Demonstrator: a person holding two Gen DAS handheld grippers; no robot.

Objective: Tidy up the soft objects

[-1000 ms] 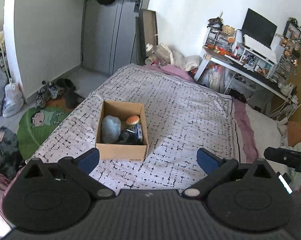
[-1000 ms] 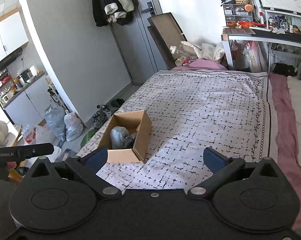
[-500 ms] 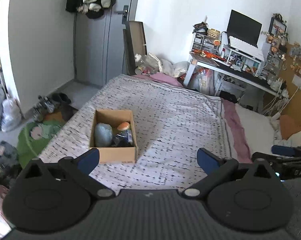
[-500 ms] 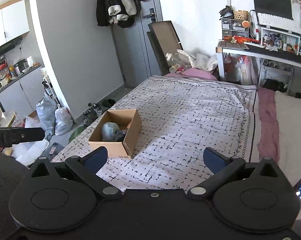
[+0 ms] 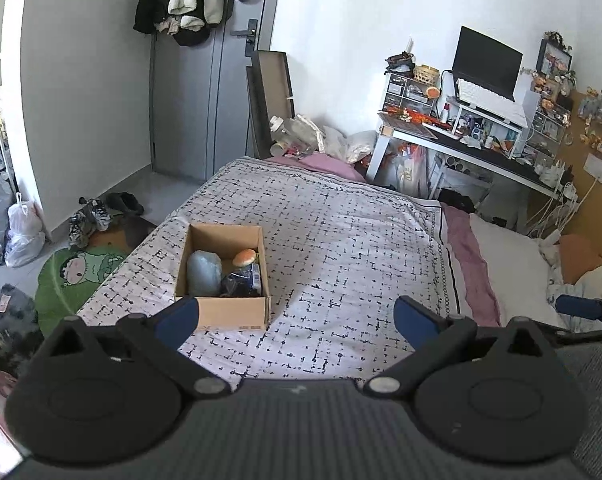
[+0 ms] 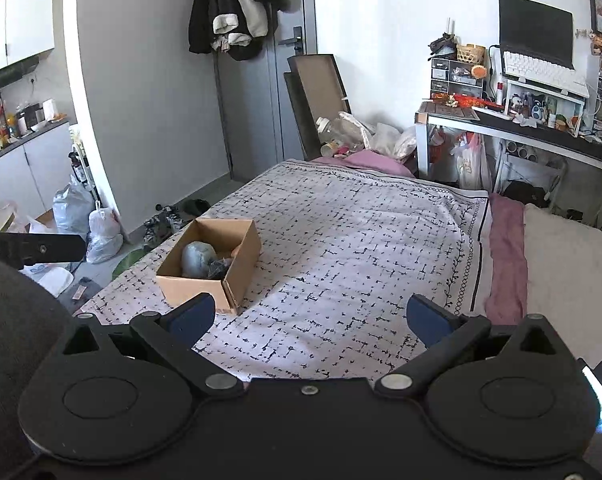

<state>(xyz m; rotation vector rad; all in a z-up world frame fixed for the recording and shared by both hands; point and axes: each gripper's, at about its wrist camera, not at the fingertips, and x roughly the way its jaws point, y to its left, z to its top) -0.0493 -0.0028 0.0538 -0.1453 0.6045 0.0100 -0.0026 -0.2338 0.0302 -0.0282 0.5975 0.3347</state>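
— Bedroom ahead of me: a bed under a white quilt with a black dash pattern, a grey door with dark coats hung over it, and a cluttered surface at the right with a black monitor and a white keyboard.

— Where are the soft things relative to your tongs?

— All in the cardboard box, which sits on the quilt near the bed's left edge. From the left wrist view it lies just past the left finger of my left tongs; from the right wrist view the same cardboard box is ahead and to the left of my right tongs, beyond their left finger.

— Contents?

— A rounded pale grey-blue plush fills the left half. Beside it lies a dark crumpled bundle with a small bun-shaped orange toy at the far right corner. The box has plain brown walls, open top, straight edges.

— And the tongs?

— Both pairs spread wide with nothing between the blue pads, held above the quilt and clear of the box.
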